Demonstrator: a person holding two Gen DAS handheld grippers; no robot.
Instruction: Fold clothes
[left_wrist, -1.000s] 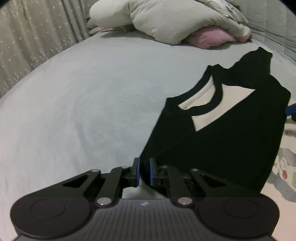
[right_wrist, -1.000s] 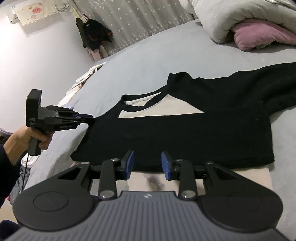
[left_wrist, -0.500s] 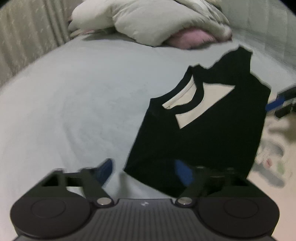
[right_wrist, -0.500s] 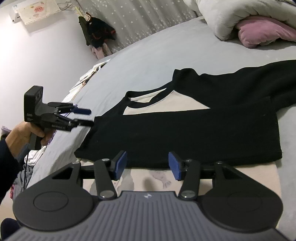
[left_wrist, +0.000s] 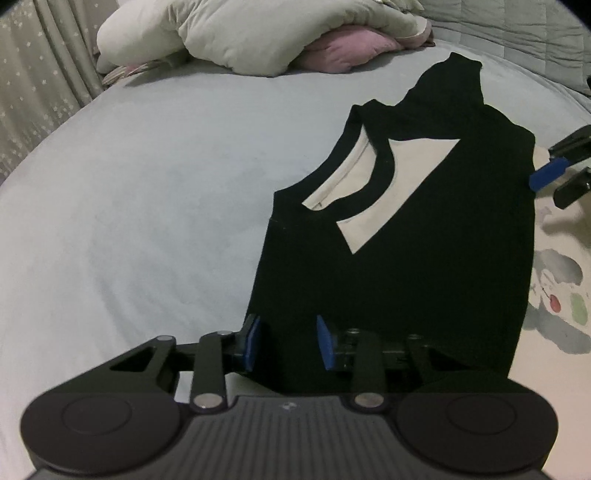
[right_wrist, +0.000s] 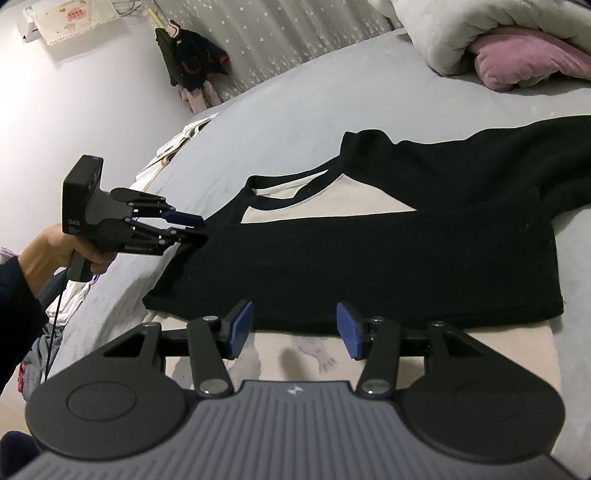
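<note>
Shirt (left_wrist: 424, 266) sleeves folded in, halving left. My L gripper (left_wrist: 286, 341) has just been closing round shirt's corner; R gripper (right_wrist: 293, 328) open by hem.

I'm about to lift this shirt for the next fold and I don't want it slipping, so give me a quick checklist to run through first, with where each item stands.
1. Black and cream shirt lies flat on the bed, sleeves folded in: ok.
2. Left gripper at the shirt's side edge near the collar: ok, fabric is between its jaws.
3. Left grip firm: not ok. The jaws have just been closing, but there is a clear gap between the pads.
4. Right gripper over the bottom hem: ok, open and gripping nothing.
5. Pink pillow and duvet apart from the shirt: ok.
6. How many fabric layers the left gripper spans: cannot tell.
</note>
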